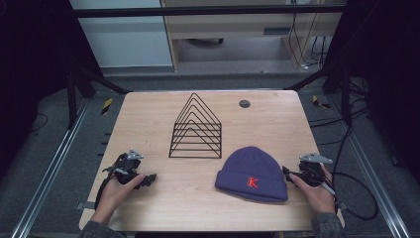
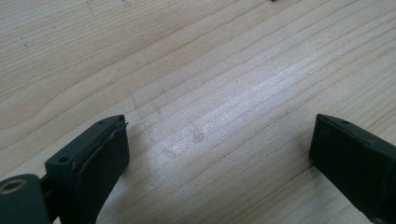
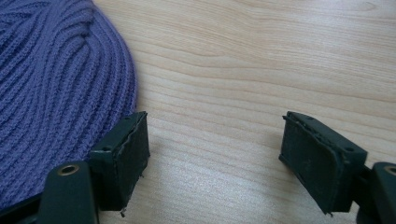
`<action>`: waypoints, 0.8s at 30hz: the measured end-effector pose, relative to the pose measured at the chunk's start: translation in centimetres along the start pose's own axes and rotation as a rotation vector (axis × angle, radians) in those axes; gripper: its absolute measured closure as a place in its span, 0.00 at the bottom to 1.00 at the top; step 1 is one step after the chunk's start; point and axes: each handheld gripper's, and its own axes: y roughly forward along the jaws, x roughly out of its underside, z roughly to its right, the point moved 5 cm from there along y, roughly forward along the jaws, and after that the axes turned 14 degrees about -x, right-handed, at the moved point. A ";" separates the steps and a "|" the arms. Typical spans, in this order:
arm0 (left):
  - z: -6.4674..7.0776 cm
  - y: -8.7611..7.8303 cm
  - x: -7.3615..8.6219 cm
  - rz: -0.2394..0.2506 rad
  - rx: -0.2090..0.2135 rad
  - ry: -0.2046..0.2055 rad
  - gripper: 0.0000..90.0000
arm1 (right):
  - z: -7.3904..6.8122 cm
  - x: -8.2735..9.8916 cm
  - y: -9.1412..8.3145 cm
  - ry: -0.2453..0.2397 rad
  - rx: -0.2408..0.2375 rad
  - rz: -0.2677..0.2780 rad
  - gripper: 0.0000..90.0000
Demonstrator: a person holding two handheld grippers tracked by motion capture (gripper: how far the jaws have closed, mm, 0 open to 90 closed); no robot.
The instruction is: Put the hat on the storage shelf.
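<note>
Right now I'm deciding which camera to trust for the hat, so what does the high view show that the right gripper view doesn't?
High view alone: the whole purple beanie with its red K, the black wire rack behind it, and both hands with the left gripper and right gripper.

Right gripper view alone: the beanie's ribbed knit close up, with open jaws and bare wood between them.

Both: the beanie lying on the wooden table, not gripped.
</note>
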 end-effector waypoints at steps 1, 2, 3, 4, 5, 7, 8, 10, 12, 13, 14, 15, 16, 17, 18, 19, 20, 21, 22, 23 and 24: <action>0.0 0.0 0.0 0.001 -0.001 0.000 0.04 | 0.0 0.0 0.0 0.000 0.000 0.000 0.26; 0.1 0.1 0.0 -0.002 -0.001 -0.001 0.03 | 0.0 0.0 0.0 0.000 0.001 0.000 0.26; 0.2 0.1 0.0 -0.003 -0.001 -0.003 0.02 | 0.0 0.0 0.0 0.000 0.000 0.000 0.26; 0.2 0.1 0.0 -0.004 -0.002 -0.002 0.01 | 0.0 0.0 0.0 0.000 0.000 0.000 0.26; 0.2 0.1 0.0 -0.003 -0.003 0.001 0.01 | 0.0 0.0 0.0 0.000 0.001 0.000 0.26; 0.2 0.1 0.0 -0.002 -0.004 0.004 0.01 | 0.0 0.0 0.0 0.001 0.000 0.000 0.26; 0.2 0.1 0.0 -0.002 -0.004 0.004 0.01 | 0.0 0.0 0.0 0.002 0.000 -0.004 0.26; 0.2 0.1 0.0 0.000 -0.004 0.003 0.01 | -0.1 -0.2 -0.1 0.021 -0.006 -0.022 0.28; 0.2 0.1 0.0 0.000 -0.004 0.004 0.01 | -0.4 -0.8 -0.3 0.040 -0.013 -0.021 0.28; 0.2 0.1 0.0 0.001 -0.002 0.003 0.01 | -0.6 -1.3 -0.5 0.014 -0.004 -0.024 0.29; 0.2 0.1 0.0 0.001 -0.002 0.004 0.00 | -1.0 -1.8 -0.7 0.000 0.006 -0.021 0.29; 0.2 0.1 0.0 0.001 -0.001 0.005 0.00 | -1.3 -2.4 -0.7 -0.016 0.006 -0.022 0.30; 0.3 0.1 0.1 0.000 0.002 0.002 0.00 | -1.8 -2.9 -0.8 -0.027 -0.004 -0.030 0.30; 0.3 0.0 0.1 0.001 0.000 0.004 0.00 | -2.2 -3.5 -0.7 -0.043 -0.010 -0.036 0.30; 0.3 0.0 0.1 0.000 0.001 0.001 0.00 | -2.7 -4.0 -0.7 -0.055 -0.016 -0.042 0.30; 0.3 0.0 0.1 0.000 0.000 0.003 0.00 | -3.1 -4.7 -0.6 -0.075 -0.023 -0.051 0.30; 0.3 0.0 0.1 0.000 -0.001 0.003 0.00 | -3.6 -5.3 -0.5 -0.092 -0.029 -0.060 0.30; 0.3 0.0 0.1 0.000 0.000 0.002 0.00 | -4.0 -5.9 -0.4 -0.110 -0.036 -0.074 0.29; 0.3 0.0 0.1 0.000 -0.001 0.003 0.00 | -4.4 -6.4 -0.2 -0.127 -0.042 -0.087 0.29; 0.3 0.0 0.1 -0.001 -0.001 0.003 0.00 | -4.7 -7.0 -0.1 -0.140 -0.047 -0.094 0.29; 0.4 0.1 0.1 -0.001 -0.001 0.003 0.00 | -5.0 -7.6 0.1 -0.151 -0.051 -0.102 0.29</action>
